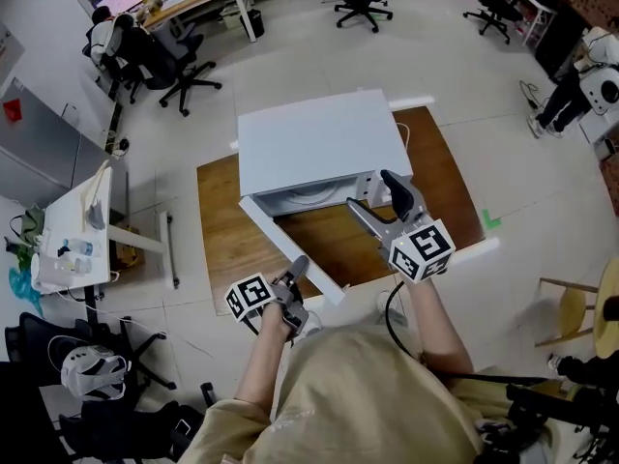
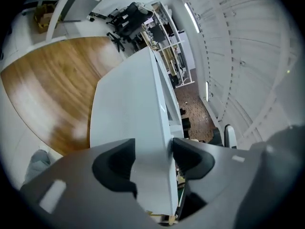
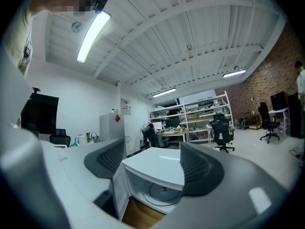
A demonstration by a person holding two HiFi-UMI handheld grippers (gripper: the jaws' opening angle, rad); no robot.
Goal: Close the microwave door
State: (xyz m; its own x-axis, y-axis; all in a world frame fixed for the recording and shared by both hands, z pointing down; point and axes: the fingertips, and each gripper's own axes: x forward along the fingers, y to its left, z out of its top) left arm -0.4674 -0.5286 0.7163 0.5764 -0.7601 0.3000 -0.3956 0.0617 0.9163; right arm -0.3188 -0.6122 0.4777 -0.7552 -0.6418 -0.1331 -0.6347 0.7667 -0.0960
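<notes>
A white microwave (image 1: 319, 143) stands on a wooden table (image 1: 222, 230), and its door (image 1: 290, 249) is swung open toward me on the left. My left gripper (image 1: 298, 267) is at the door's outer side near its free end. In the left gripper view the door (image 2: 128, 113) runs between the jaws of that gripper (image 2: 151, 159), which stand apart. One pad (image 2: 183, 156) lies at the door's thin edge. My right gripper (image 1: 372, 193) hovers over the table in front of the oven cavity, open and empty. The right gripper view shows the microwave (image 3: 157, 168) beyond the right gripper (image 3: 152, 159).
A white desk (image 1: 68, 230) with bottles stands at the left and a wooden stool (image 1: 571, 307) at the right. Office chairs (image 1: 174, 66) and desks line the far side. A person (image 1: 571, 90) stands at the far right. The table's near edge is just in front of me.
</notes>
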